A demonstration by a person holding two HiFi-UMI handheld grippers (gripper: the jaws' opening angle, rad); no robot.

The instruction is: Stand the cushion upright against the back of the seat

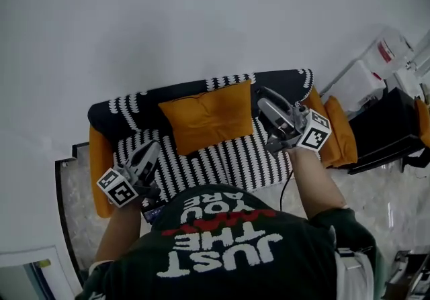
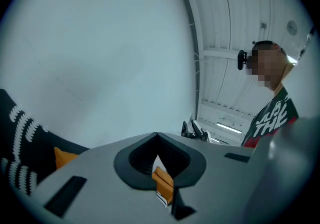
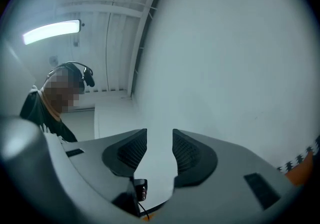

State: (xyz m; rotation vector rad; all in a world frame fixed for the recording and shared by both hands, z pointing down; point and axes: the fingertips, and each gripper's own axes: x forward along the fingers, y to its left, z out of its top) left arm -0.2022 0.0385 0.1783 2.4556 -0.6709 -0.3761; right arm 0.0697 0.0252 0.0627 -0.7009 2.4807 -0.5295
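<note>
1. At the far left of the head view, an orange armrest (image 1: pixel 101 158) flanked the seat (image 1: pixel 222 161), which was covered in black-and-white stripes.
2. The left gripper (image 1: pixel 153 152) hovered above the left part of the seat, clear of the cover. In the left gripper view its jaws met at the tips (image 2: pixel 156 135) and pinched nothing. Only a scrap of orange and striped cloth showed through the hollow behind them.
3. The orange cushion (image 1: pixel 208 114) stood upright in the middle of the seat. Its lower edge rested on the striped cover and its back leaned against the dark backrest (image 1: pixel 134 107). Neither gripper held it.
4. The right gripper (image 1: pixel 265 105) hung just right of the cushion's upper corner, in front of the backrest. In the right gripper view its jaws (image 3: pixel 160 140) stood apart, with only the pale wall (image 3: pixel 225 57) visible in the gap.
5. Farther right, a second orange pad (image 1: pixel 339 131) lay along the seat's right side, and beyond it was a black object (image 1: pixel 390 127) too indistinct to name.
</note>
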